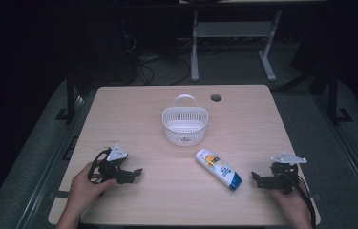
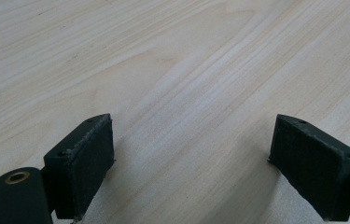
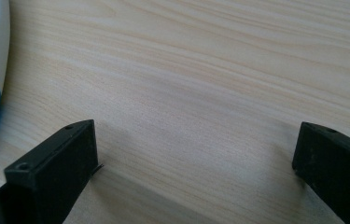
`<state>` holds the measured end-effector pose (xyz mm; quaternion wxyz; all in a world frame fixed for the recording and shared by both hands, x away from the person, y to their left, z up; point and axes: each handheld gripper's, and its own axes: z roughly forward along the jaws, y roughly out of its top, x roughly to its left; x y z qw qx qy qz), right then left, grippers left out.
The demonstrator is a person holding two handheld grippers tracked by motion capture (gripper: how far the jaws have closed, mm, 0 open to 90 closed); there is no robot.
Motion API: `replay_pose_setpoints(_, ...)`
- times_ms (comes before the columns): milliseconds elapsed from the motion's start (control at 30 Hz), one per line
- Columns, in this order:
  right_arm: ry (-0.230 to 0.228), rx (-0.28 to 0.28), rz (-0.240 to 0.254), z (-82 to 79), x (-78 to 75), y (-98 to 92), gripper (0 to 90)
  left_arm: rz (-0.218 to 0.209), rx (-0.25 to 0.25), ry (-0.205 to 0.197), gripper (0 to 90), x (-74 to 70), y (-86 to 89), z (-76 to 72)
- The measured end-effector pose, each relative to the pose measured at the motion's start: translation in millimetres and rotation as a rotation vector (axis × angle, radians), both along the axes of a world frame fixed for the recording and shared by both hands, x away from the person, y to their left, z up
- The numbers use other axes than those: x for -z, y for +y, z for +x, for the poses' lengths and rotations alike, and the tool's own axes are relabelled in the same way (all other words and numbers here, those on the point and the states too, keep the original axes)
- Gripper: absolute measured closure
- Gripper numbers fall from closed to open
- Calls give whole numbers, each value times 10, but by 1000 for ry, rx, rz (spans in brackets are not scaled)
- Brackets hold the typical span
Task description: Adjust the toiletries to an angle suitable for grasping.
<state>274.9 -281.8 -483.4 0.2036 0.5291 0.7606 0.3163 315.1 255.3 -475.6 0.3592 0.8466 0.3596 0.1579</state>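
Bottle (image 1: 218,169): white body, blue cap, orange/blue label, lying flat on the worktop (image 1: 143,109), right of centre toward the near edge, cap end pointing at the near right corner. White slatted basket (image 1: 184,125) sits upright just beyond it, around the worktop middle, handle tipped toward the far edge; basket and bottle close but apart. Round cable hole (image 1: 215,98) near the far edge, right of the basket. Left tongs (image 1: 136,172) near the near left corner, held by the left hand (image 1: 83,187), tips aimed toward the middle, low over the wood; the left gripper view has the jaws spread wide with bare wood grain between them. Right tongs (image 1: 255,178) near the near right corner, held by the right hand (image 1: 289,202), tips aimed left at the bottle's cap end, near it, not touching. Right gripper view: jaws spread wide, bare wood between, bottle's white body and blue cap at the left frame edge. Neither tongs grips anything.
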Motion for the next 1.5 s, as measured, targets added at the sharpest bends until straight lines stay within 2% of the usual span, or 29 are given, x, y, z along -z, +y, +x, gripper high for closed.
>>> replay_pose_setpoints(300,10,-6,-3,9,-9,-8,4,-5,-20,-3,132,4,-42,12)
replay_pose_setpoints(333,16,-9,-7,1,-32,-23,71,-6,-21,-3,132,5,-44,11)
replay_pose_setpoints(367,16,-9,-7,1,-32,-23,71,-6,-21,-3,132,5,-44,11)
replay_pose_setpoints(433,19,-1,-5,-18,-59,-40,152,-6,-21,-3,132,5,-43,11)
replay_pose_setpoints(467,41,5,3,-29,-103,-59,253,-7,-18,-4,132,5,-40,12)
replay_pose_setpoints(500,41,5,3,-29,-103,-59,253,-7,-18,-4,133,5,-40,12)
replay_pose_setpoints(567,48,3,5,-42,-147,-78,331,-4,-14,-3,133,4,-35,13)
replay_pose_setpoints(600,48,-4,30,-67,-177,-93,415,-7,-16,-4,133,5,-37,13)
replay_pose_setpoints(633,48,-4,30,-67,-177,-93,415,-4,-14,-4,133,4,-36,13)
replay_pose_setpoints(667,54,-18,58,-87,-196,-97,492,-3,-12,-3,133,3,-34,14)
replay_pose_setpoints(767,50,-53,81,-109,-234,-80,607,-3,-11,-4,133,3,-34,15)
replay_pose_setpoints(800,49,-77,85,-110,-255,-54,685,-3,-11,-4,133,4,-34,14)
replay_pose_setpoints(833,49,-77,85,-110,-255,-54,685,-3,-11,-4,133,4,-34,14)
replay_pose_setpoints(900,47,-103,100,-118,-283,-16,741,-3,-9,-3,133,3,-34,12)
replay_pose_setpoints(933,51,-129,111,-128,-305,30,809,-8,-10,-3,133,6,-37,10)
replay_pose_setpoints(967,51,-129,111,-128,-305,30,809,-8,-10,-3,133,6,-37,10)
replay_pose_setpoints(1000,53,-154,120,-140,-324,79,872,-7,-7,-3,133,5,-36,9)
replay_pose_setpoints(1200,48,-219,152,-174,-380,164,896,-2,-4,-3,132,3,-34,17)
replay_pose_setpoints(1267,47,-254,190,-197,-411,201,896,-7,-8,-3,133,5,-40,20)
replay_pose_setpoints(1300,47,-254,190,-197,-411,201,896,-7,-8,-3,133,5,-40,20)
replay_pose_setpoints(1333,42,-284,194,-206,-433,242,896,-6,-8,-3,133,5,-39,20)
replay_pose_setpoints(1500,33,-317,224,-237,-473,326,896,-7,-16,-4,133,5,-45,15)
